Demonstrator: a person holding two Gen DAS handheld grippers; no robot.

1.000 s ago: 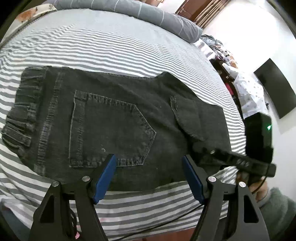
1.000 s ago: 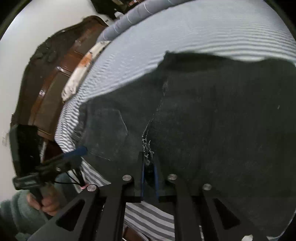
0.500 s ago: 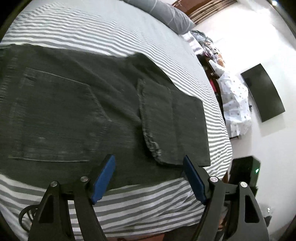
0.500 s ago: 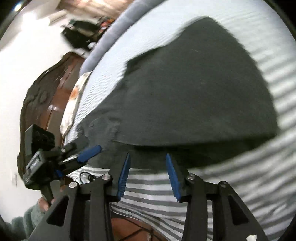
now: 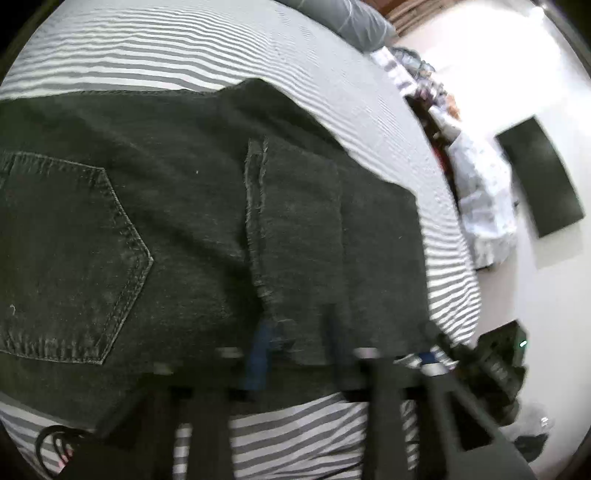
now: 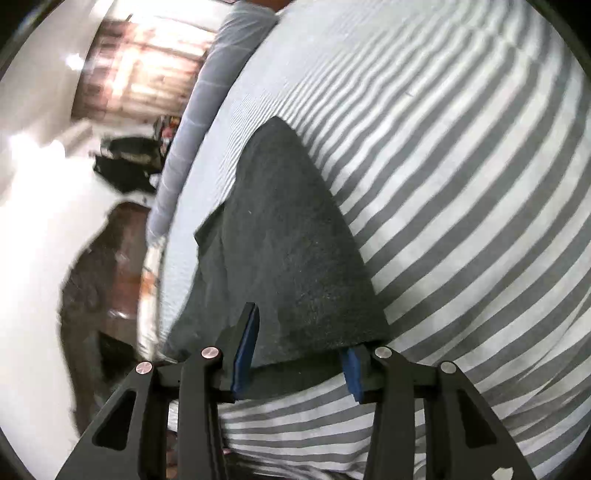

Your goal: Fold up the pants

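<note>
Dark grey jeans [image 5: 177, 229] lie folded on the striped bed, back pocket [image 5: 70, 258] up, with the leg ends laid over the seat as a flap [image 5: 303, 236]. My left gripper [image 5: 295, 343] is blurred at the near edge of that flap; its jaws look partly closed around the hem. In the right wrist view the folded jeans [image 6: 280, 258] stretch away from my right gripper [image 6: 299, 354], which is open with the near fold edge lying between its blue pads [image 6: 245, 350].
The grey-and-white striped bed sheet [image 6: 461, 221] surrounds the jeans. A grey pillow [image 5: 347, 22] lies at the bed's far end. A wooden headboard [image 6: 107, 273] stands left. The other hand-held gripper [image 5: 495, 362] shows at the bed's edge. A dark screen [image 5: 539, 177] hangs on the wall.
My right gripper has let go of the leg hem, opened and swung round to the folded end. My left gripper has moved in onto the flap's edge and its jaws have narrowed.
</note>
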